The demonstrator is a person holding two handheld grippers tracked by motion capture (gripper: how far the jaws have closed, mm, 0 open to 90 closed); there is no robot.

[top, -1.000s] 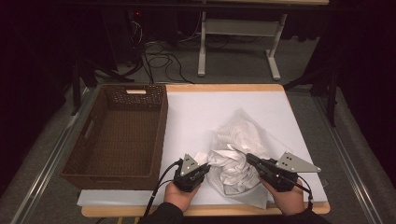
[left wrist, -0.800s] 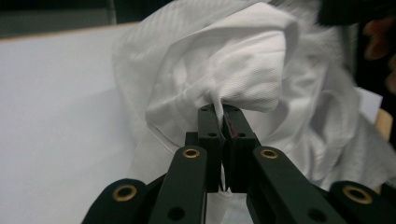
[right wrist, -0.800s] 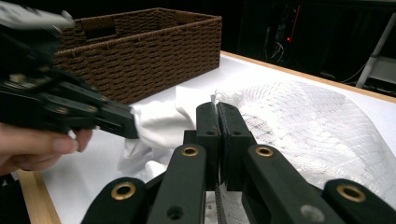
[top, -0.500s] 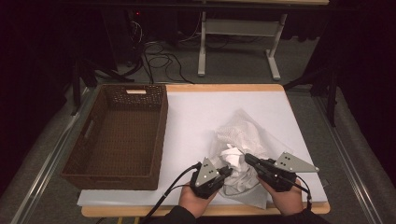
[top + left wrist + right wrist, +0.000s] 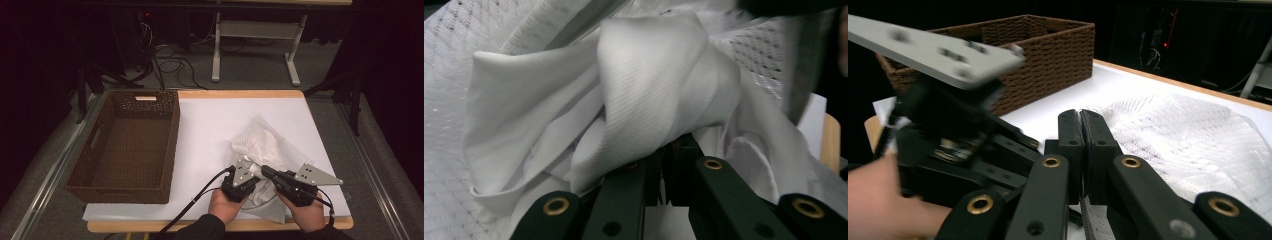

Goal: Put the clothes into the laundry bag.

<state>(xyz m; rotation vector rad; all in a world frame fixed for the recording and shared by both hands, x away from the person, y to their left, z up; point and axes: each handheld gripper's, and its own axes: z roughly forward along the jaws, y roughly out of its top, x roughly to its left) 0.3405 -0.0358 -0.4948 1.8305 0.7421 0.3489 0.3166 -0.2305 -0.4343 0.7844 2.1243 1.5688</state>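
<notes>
**Both claws pinched on the white laundry at the near edge of the table**

My left gripper point(image 5: 243, 176) sits at the near edge of the white tabletop point(image 5: 215, 120), with its jaws together and clamped on a fold of the white cloth point(image 5: 649, 85). In the left gripper view the twill fabric bunches up right over my jaw tips and spills to both sides, and the mesh bag point(image 5: 454, 60) lies behind and around it.

My right gripper point(image 5: 272, 175) is just beside the left one, its tips pointing toward it across the heap. Its jaws stand pressed together. In the right gripper view a thin strip of the white mesh runs down between them, so I am holding the mesh bag point(image 5: 1193, 135) by a pinch of its netting. The rest of the bag spreads out flat on the table beyond my jaws.

From the high view the mesh bag point(image 5: 260, 140) with the cloth bundled in it lies on the right half of the table, its near end between my two hands point(image 5: 222, 207), its far end reaching toward the middle of the tabletop.

The brown wicker basket point(image 5: 127, 145) stands on the left half of the table, well apart from the bag. In the right gripper view it rises behind my left gripper's grey plate point(image 5: 933, 50).
</notes>
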